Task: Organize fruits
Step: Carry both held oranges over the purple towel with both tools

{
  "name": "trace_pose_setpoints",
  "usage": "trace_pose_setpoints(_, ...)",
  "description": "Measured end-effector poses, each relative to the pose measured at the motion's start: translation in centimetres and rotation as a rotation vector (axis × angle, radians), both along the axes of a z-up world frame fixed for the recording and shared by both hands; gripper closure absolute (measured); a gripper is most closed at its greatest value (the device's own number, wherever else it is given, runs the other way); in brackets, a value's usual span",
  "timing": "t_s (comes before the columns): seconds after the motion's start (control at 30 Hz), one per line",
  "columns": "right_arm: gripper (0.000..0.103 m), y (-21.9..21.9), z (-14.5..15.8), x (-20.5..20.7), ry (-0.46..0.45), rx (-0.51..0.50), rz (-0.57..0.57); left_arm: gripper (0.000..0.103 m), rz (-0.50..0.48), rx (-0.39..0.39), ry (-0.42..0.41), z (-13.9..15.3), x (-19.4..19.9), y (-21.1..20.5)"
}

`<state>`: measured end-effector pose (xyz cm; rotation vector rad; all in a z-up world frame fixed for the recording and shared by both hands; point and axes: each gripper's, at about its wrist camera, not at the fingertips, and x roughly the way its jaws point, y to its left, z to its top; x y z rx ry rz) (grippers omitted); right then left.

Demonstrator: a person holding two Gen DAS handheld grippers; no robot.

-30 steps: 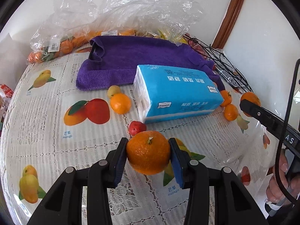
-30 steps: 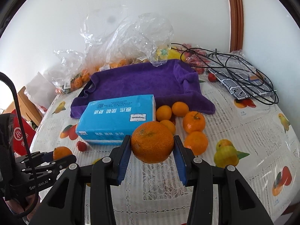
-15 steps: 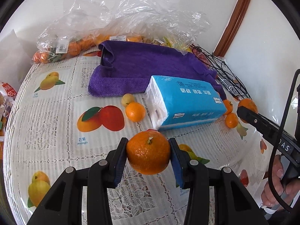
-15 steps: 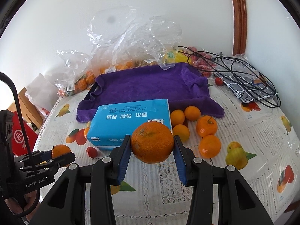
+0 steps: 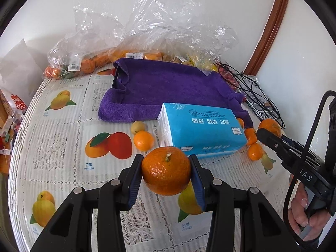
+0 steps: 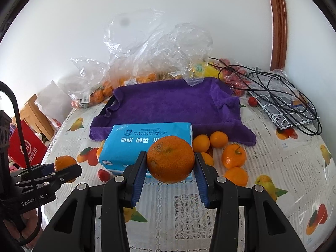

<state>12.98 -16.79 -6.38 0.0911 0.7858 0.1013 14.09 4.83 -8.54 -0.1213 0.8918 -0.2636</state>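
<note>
My left gripper (image 5: 166, 173) is shut on an orange with a stem (image 5: 166, 170), held above the table in front of the blue tissue pack (image 5: 201, 129). My right gripper (image 6: 170, 169) is shut on a second orange (image 6: 170, 159), also held above the table before the tissue pack (image 6: 145, 145). A purple towel (image 6: 170, 107) lies over a dark tray behind the pack. Loose oranges (image 6: 233, 156) lie right of the pack; one orange (image 5: 143, 140) and a small yellow fruit (image 5: 137, 126) lie left of it. A small red fruit (image 6: 104, 175) lies near the pack's front corner.
Clear plastic bags with oranges (image 5: 88, 64) pile up along the back wall. Black cables (image 6: 271, 79) and a checked cloth (image 6: 289, 109) lie at the back right. A fruit-print tablecloth (image 5: 58, 147) covers the table. A red bag (image 6: 25, 149) stands off the table's left edge.
Both grippers, each still holding its orange, have drawn back and risen a little from the tissue pack, so the table contents look farther away. The fruits on the table have not moved.
</note>
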Motion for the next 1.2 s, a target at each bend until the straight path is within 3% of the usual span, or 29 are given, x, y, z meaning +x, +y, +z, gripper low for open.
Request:
trace_pose_setpoints(0.43,0.059,-2.6,0.9,3.2,-0.015,-0.054,0.041,0.062,0.026,0.003,-0.026,1.9,2.3,-3.3)
trace_pose_setpoints(0.93,0.059,-2.7,2.9,8.2,-0.062,-0.038,0.085,0.062,0.052,0.017,-0.028,3.1,6.6,-3.1)
trace_pose_setpoints(1.2,0.059,-2.2,3.3,11.1,-0.079,-0.118,0.119,0.062,0.036,0.038,-0.025,3.0,8.7,-2.9)
